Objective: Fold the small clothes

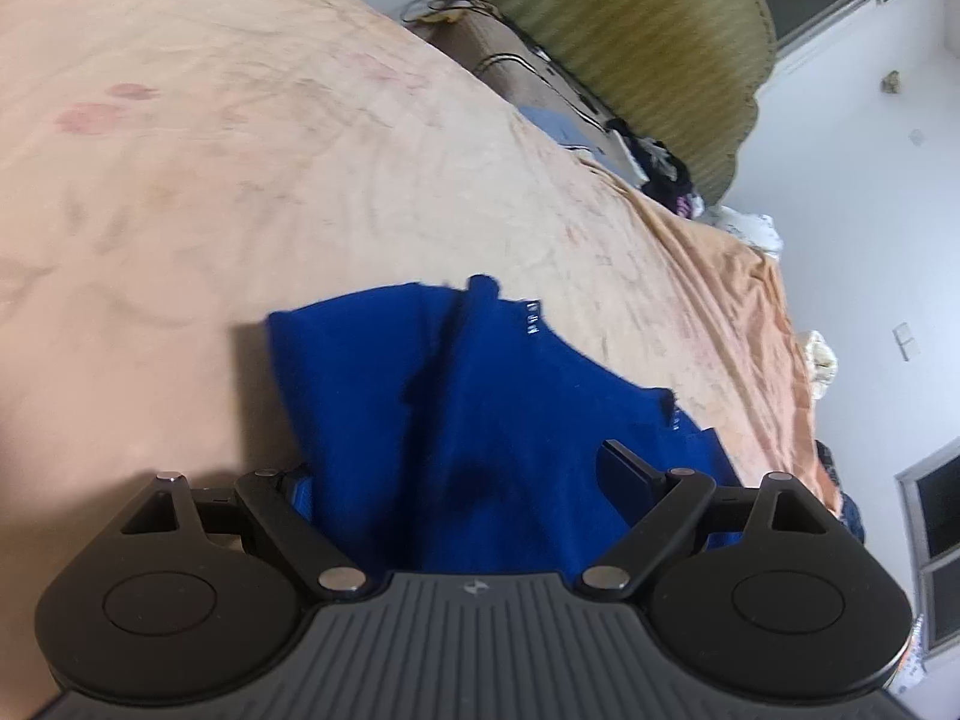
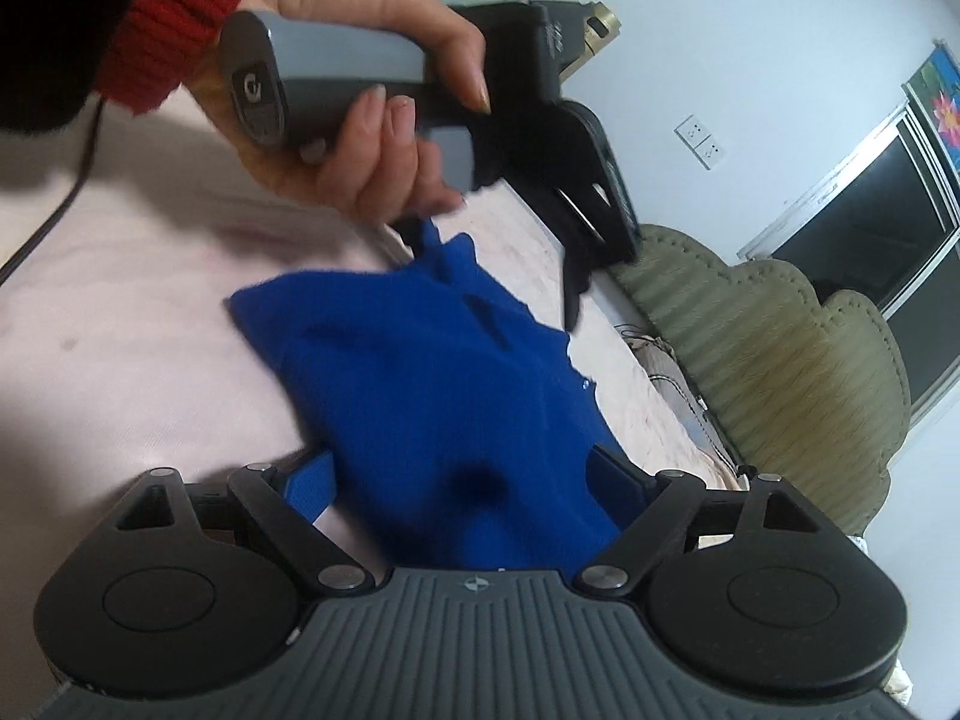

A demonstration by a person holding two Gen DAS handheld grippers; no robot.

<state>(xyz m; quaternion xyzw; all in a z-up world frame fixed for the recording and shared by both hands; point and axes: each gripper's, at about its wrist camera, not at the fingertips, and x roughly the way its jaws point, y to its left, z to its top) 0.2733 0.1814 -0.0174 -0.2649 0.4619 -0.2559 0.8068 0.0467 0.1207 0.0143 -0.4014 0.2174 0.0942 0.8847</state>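
Your left gripper [image 1: 462, 480] and right gripper [image 2: 462, 480] both have their fingers spread wide, the blue garment [image 2: 432, 360] draped between them — whether they pinch it, you cannot tell. It hangs bunched over the peach bedsheet [image 1: 240, 150].
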